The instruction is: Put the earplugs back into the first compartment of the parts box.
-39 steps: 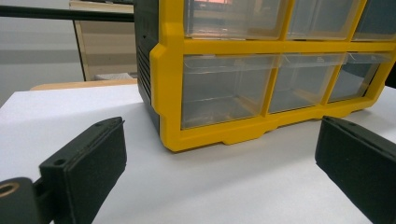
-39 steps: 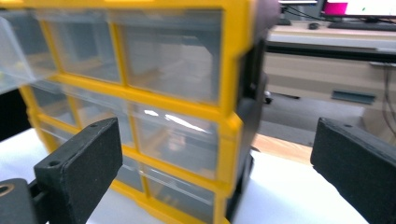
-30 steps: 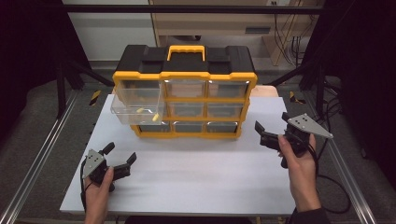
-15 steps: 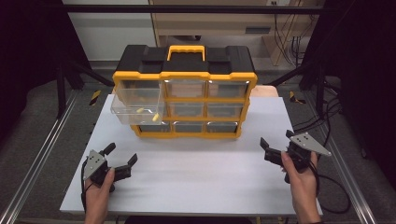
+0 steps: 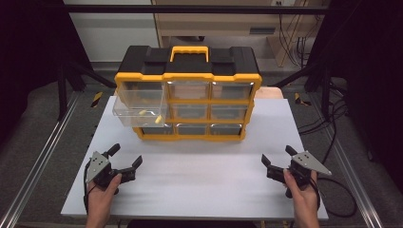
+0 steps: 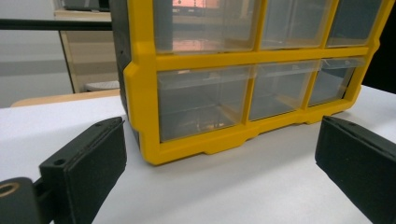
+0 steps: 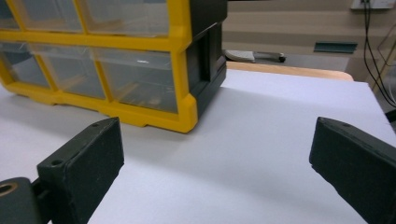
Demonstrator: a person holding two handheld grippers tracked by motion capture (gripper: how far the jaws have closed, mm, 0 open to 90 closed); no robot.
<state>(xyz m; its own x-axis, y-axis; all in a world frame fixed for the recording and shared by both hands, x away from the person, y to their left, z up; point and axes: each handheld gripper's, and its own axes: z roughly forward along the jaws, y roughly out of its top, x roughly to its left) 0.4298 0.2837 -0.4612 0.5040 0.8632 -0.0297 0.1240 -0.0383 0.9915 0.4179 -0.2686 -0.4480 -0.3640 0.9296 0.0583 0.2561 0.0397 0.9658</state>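
A yellow and black drawer organizer [image 5: 187,97] with clear drawers stands at the back middle of the white table [image 5: 199,175]. Its middle-left drawer [image 5: 138,113] is pulled out, with small yellow pieces [image 5: 151,116] inside. My left gripper [image 5: 124,159] rests open near the table's front left, empty, facing the organizer's bottom-left drawers [image 6: 201,102]. My right gripper [image 5: 278,157] sits open and empty at the front right, looking toward the organizer's bottom-right corner [image 7: 187,112].
A wooden surface [image 7: 289,70] shows past the table's far edge. Metal rails run along both sides of the table. Cables [image 5: 342,190] trail on the floor to the right. The white tabletop stretches between the grippers and the organizer.
My right gripper has come down and back toward the table's front right edge. The left gripper has stayed put.
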